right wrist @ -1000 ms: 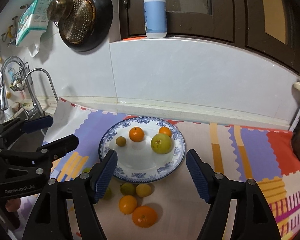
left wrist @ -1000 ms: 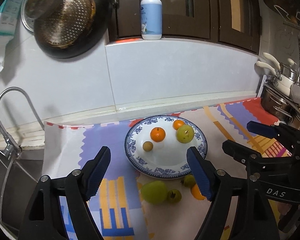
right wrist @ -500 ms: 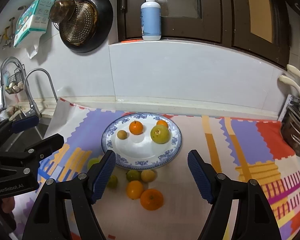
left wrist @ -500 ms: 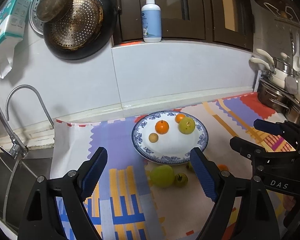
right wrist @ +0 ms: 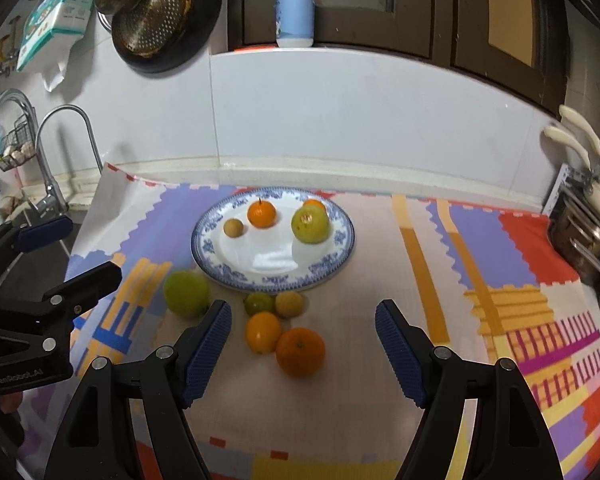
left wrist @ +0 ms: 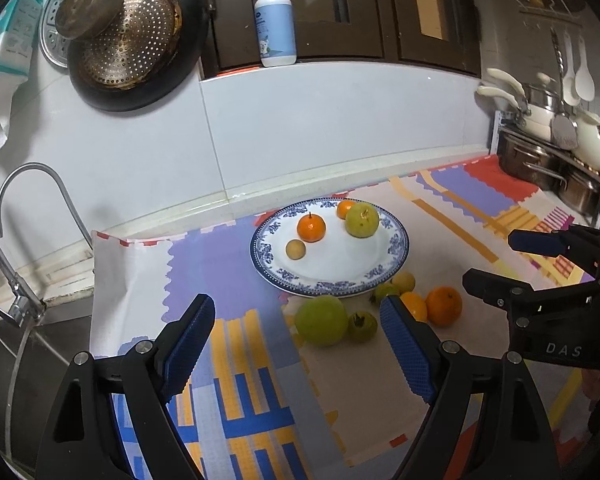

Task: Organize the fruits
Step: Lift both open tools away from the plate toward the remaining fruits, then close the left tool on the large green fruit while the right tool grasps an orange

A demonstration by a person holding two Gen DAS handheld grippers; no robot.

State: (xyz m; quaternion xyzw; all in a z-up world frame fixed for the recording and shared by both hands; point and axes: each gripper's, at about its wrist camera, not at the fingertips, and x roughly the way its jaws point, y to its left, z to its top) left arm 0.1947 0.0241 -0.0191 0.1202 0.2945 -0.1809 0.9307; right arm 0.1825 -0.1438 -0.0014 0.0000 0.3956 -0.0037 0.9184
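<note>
Below, a colourful patterned mat (right wrist: 480, 240) covers the counter, and a blue-and-white plate (right wrist: 236, 270) rests on it. Both grippers hover above the mat with their jaws wide apart and hold nothing: the left gripper (left wrist: 296, 344) and the right gripper (right wrist: 303, 340).

On the plate lie a green apple (right wrist: 310, 224), a tangerine (right wrist: 261, 214), a small orange (left wrist: 345, 209) behind the apple, and a small brownish fruit (right wrist: 233, 227).

Off the plate, just in front of it, lie a big green apple (left wrist: 321, 326), an orange (right wrist: 300, 352), a yellow-orange citrus (right wrist: 263, 332), a yellowish fruit (right wrist: 289, 304) and a small green fruit (right wrist: 259, 303), close together.
</note>
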